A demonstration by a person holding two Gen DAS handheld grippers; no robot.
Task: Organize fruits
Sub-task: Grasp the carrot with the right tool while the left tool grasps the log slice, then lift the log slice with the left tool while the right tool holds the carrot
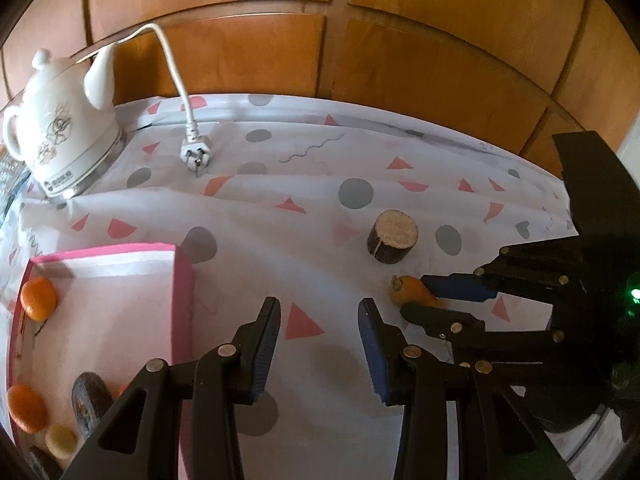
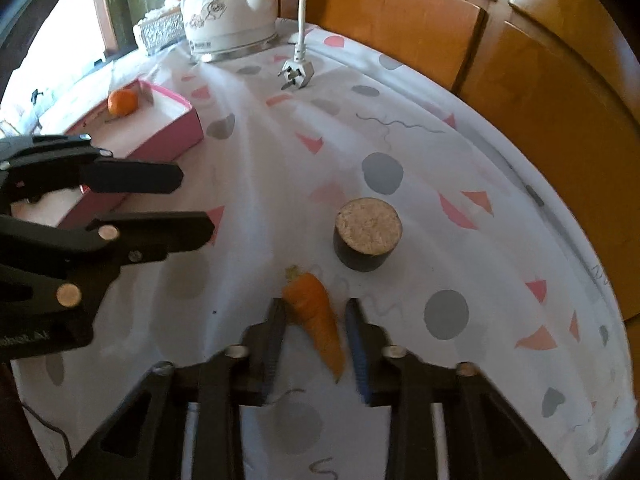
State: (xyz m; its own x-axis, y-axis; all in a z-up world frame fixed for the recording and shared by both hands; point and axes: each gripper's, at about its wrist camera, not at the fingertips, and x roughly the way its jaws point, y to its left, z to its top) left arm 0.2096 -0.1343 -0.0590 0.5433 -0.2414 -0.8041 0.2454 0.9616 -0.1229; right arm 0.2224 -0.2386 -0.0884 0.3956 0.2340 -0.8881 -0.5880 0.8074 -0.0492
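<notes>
Right fingers (image 2: 314,320) at lower centre were closed around a carrot (image 2: 316,316) lying on the desk (image 2: 500,280), just below a dark cylinder (image 2: 367,236). Left fingers (image 1: 318,328) stood partly open, empty, beside the pink tray (image 1: 182,292) holding oranges (image 1: 38,298) at lower left.

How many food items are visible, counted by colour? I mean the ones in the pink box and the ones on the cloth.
Orange: 3, two tangerines in the box and a carrot on the cloth
Dark brown: 2, one piece in the box and one cut piece on the cloth
Pale yellow: 1, in the box
Total: 6
</notes>
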